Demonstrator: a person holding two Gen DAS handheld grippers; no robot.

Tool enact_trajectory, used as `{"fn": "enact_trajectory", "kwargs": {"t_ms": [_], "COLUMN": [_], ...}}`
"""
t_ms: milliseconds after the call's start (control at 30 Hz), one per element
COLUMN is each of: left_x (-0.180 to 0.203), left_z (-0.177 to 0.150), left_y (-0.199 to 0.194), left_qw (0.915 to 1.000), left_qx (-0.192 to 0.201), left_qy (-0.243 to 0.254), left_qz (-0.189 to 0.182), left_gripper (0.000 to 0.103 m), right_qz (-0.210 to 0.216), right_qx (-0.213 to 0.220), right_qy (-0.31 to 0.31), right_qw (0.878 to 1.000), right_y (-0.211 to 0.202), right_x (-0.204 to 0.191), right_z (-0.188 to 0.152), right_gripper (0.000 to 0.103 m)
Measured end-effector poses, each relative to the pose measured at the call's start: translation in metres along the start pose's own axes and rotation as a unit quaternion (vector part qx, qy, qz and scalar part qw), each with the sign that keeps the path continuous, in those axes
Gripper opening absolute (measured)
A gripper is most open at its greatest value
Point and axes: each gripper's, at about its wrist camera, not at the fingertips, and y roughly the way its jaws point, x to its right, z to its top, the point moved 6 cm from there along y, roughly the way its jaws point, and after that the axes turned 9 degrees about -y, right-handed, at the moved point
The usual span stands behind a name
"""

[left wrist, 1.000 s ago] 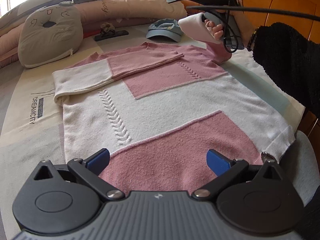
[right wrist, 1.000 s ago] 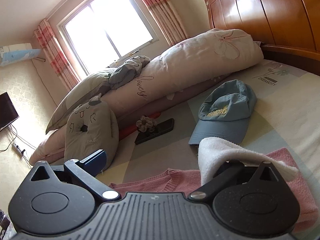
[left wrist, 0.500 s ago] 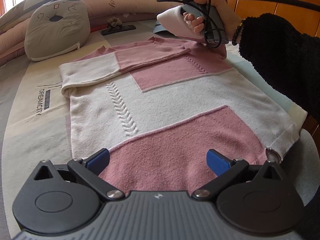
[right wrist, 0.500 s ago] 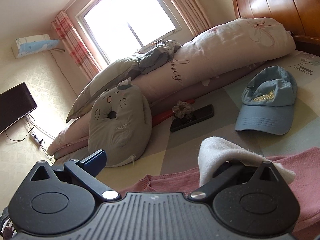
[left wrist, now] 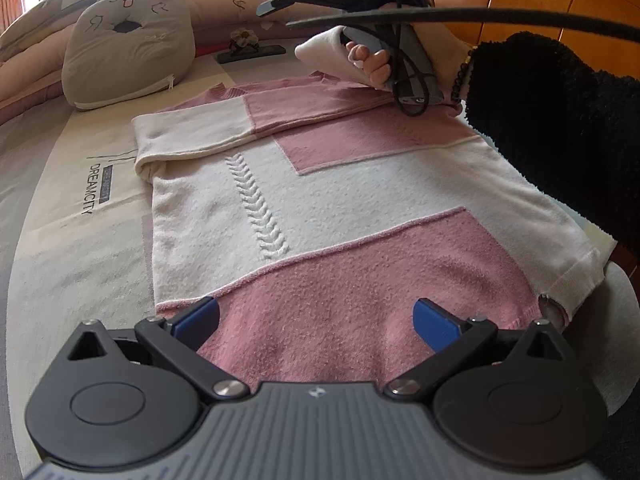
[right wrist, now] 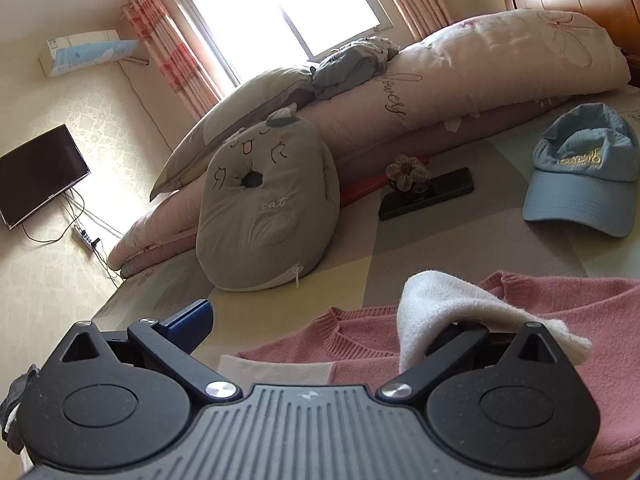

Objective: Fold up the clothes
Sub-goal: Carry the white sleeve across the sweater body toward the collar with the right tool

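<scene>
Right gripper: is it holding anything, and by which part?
The right gripper stands open; the sweater's white cuff is draped over one finger, raised off the sweater. The left gripper holds nothing.

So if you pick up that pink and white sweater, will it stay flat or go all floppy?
Probably floppy: the sweater is soft knit, and its white cuff already droops over one finger of the right gripper. It likely grips well, since the surface looks fuzzy, not slick.

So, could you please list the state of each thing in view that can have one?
Sweater: flat, one sleeve folded across.
White cuff: lifted, draped over the right gripper's finger.
Left gripper: open, above the hem.
Right gripper: open.
Cap: lying upright.
</scene>
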Motion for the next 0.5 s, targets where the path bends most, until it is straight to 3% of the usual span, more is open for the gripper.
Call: {"fn": "enact_trajectory", "kwargs": {"t_ms": [300, 500], "left_x": [0.001, 0.003], "left_z": [-0.005, -0.005], "left_y": [0.002, 0.006], "left_qw": [1.0000, 0.9999], "left_qx": [-0.006, -0.006], "left_qy": [-0.003, -0.002], "left_qz": [-0.004, -0.010], "left_gripper": [0.102, 0.102], "right_qz": [0.014, 0.025], "right_qx": [-0.066, -0.057], "right_qy": [-0.007, 0.051], "right_qw": [0.998, 0.997], "right_y": [0.028, 0.009], "right_x": [0.008, 0.029], "right_z": [-0.047, -0.065], "right_gripper": [0.103, 0.103]}}
